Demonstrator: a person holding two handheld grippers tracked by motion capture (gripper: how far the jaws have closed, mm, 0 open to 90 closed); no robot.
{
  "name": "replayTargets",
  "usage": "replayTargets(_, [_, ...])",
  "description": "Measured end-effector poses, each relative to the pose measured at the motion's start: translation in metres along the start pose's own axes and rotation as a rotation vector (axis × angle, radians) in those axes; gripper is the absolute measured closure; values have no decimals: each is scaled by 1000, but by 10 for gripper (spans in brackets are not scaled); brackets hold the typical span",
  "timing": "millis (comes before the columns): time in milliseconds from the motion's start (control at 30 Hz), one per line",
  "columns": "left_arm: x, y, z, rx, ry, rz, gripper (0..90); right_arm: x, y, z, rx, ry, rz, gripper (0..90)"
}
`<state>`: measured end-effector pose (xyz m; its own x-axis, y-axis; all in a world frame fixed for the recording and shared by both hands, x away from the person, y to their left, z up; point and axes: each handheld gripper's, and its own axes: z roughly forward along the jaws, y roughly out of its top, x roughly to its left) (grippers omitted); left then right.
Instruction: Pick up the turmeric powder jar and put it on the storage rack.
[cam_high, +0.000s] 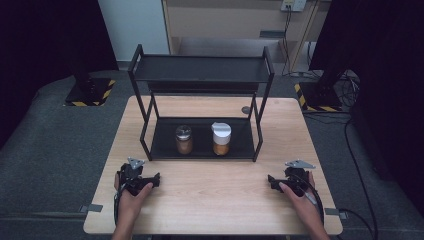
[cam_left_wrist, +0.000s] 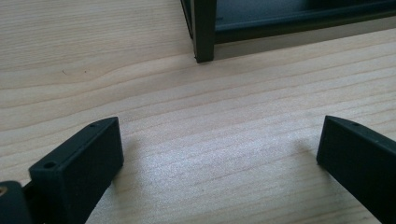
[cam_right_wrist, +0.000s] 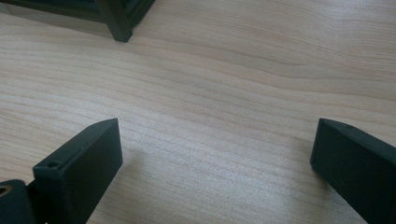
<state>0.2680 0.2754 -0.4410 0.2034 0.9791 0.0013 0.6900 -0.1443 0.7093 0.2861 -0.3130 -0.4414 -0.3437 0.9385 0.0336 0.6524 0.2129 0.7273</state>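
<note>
- Resting on the wooden table (cam_high: 210, 200), the left gripper (cam_high: 150, 181) and right gripper (cam_high: 274, 181) both have jaws spread wide, holding nothing.
- Ahead of them, between the 2, a black rack (cam_high: 200, 70) holds 2 jars on its lower shelf: a metal-lidded jar (cam_high: 183, 139) and a white-lidded jar (cam_high: 221, 138).
- Grey carpet (cam_high: 55, 145) surrounds the table.
- No label on the jars is readable.

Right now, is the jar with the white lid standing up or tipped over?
Standing up. The white-lidded jar sits upright on the black rack's bottom shelf, lid on top, beside the silver-lidded jar.
</note>
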Motion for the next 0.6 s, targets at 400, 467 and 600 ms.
replayTargets(400, [-1, 0, 0, -1, 1, 0, 0, 5, 4, 2, 19, -27, -29, 14])
replayTargets(467, [-1, 0, 0, 0, 1, 0, 0, 5, 3, 2, 18, -27, -28, 14])
replayTargets(600, [-1, 0, 0, 0, 1, 1, 0, 5, 3, 2, 18, -27, -28, 14])
